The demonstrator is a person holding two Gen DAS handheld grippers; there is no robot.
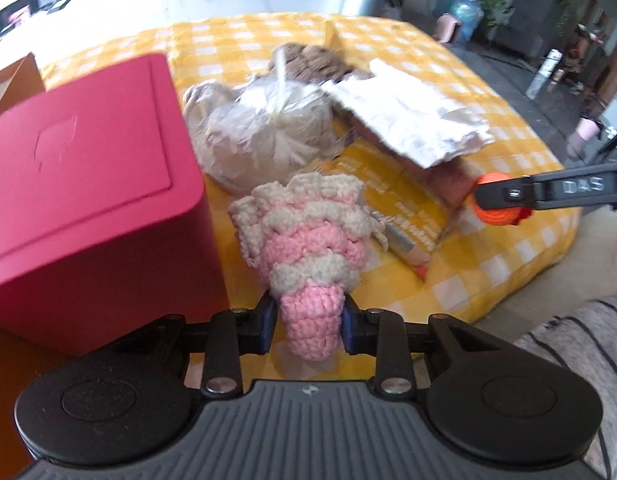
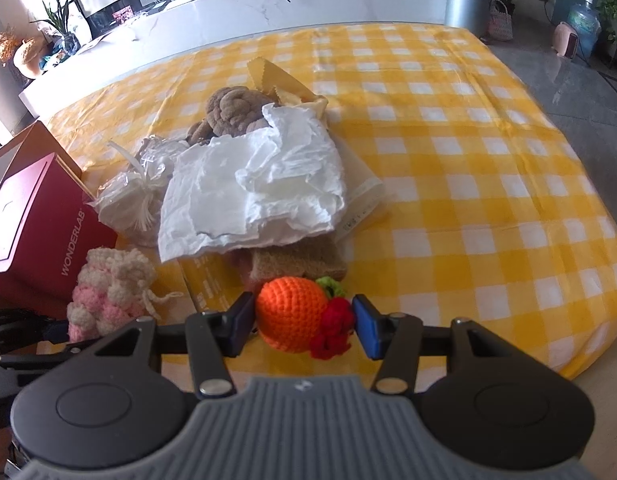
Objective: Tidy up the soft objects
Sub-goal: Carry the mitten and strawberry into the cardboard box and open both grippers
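The left gripper (image 1: 308, 320) tilts steeply down beside the red box (image 1: 84, 184), its fingers (image 1: 266, 324) clenched on the narrow pink tip of the pink-and-cream crocheted piece (image 1: 304, 240), which fans away from it over the yellow checked cloth (image 2: 468, 160). The right gripper (image 2: 304, 326), angled down likewise on the far side of that piece from the box, grips the orange crocheted fruit (image 2: 290, 312) by its sides. Behind both, further from the box's front, lies a heap topped by crumpled white paper (image 2: 252, 188).
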